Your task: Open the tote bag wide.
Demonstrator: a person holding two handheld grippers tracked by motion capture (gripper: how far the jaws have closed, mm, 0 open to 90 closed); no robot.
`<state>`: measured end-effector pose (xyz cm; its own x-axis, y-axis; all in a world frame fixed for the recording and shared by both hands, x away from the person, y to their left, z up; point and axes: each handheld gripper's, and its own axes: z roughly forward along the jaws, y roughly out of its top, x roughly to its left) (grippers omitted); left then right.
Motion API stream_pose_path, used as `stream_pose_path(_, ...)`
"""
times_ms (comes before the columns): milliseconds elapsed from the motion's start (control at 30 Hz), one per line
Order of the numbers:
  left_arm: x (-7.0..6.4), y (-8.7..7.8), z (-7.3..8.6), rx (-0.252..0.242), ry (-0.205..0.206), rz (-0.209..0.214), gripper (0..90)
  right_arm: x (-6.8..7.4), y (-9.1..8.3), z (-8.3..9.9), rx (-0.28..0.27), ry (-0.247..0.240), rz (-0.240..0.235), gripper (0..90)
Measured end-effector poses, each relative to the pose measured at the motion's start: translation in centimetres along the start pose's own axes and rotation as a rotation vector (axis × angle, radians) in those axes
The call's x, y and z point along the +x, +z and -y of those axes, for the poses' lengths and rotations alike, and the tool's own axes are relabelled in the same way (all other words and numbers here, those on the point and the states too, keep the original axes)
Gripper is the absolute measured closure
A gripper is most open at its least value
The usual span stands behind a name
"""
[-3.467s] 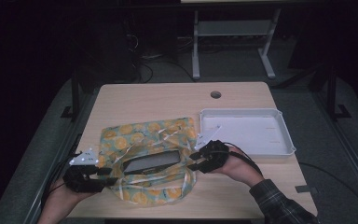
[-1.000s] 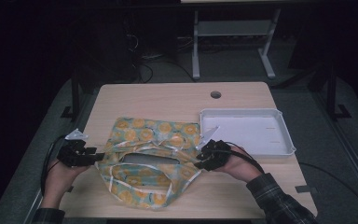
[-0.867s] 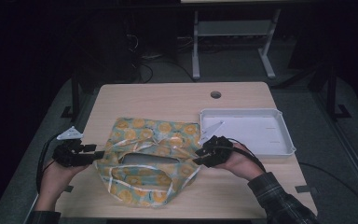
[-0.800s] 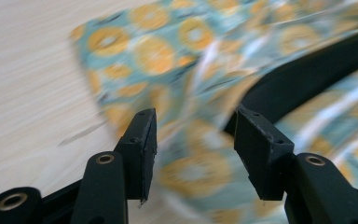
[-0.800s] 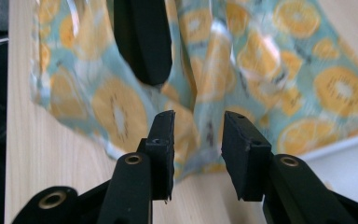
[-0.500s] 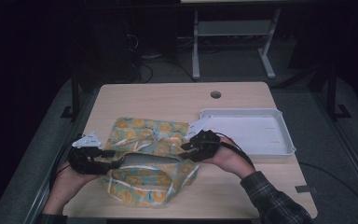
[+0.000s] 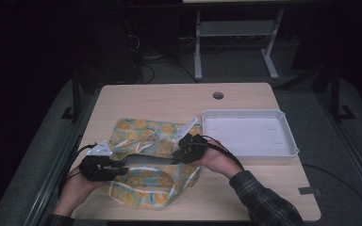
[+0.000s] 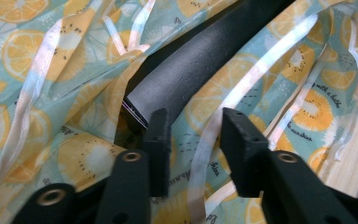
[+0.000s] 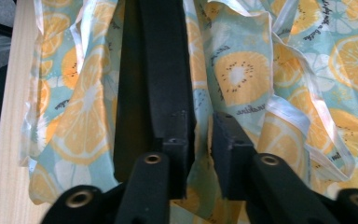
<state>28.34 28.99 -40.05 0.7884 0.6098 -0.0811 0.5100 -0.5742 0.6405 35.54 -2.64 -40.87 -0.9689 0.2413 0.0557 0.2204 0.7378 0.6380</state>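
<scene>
Bare tabletop point(image 7: 169, 99) is lying open beyond the fruit-print bag point(image 7: 141, 136), all the way to the far edge, where a small round hole point(image 7: 218, 95) is sitting. The white tray point(image 7: 247, 133) is blocking the right side, just beside the bag. The crumpled bag is covering the near middle, leaving a bare strip at the near right corner.

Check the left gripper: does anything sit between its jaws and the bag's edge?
Nothing visible does. The left gripper has its jaws parted right at the fruit-print bag, a pale ribbon strip running between them, beside the dark foam piece.
</scene>
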Motion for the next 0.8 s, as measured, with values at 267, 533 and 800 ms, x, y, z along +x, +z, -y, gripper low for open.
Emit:
stream_pose_path(267, 0.1, 0.3, 0.1, 0.036, 0.006, 0.033, 89.1, 0.0, -0.1, 0.0, -0.002, -0.005, -0.005, 89.5)
stream_pose_path(533, -0.6, -0.8, 0.7, 0.028, -0.012, 0.059, 90.0, -0.8, -0.8, 0.5, -0.014, 0.021, 0.037, 89.8)
stream_pose_path(800, -1.5, -1.1, 3.3, 0.082, -0.038, 0.066, 90.0, -2.0, -1.1, 1.6, 0.004, 0.056, 0.093, 89.8)
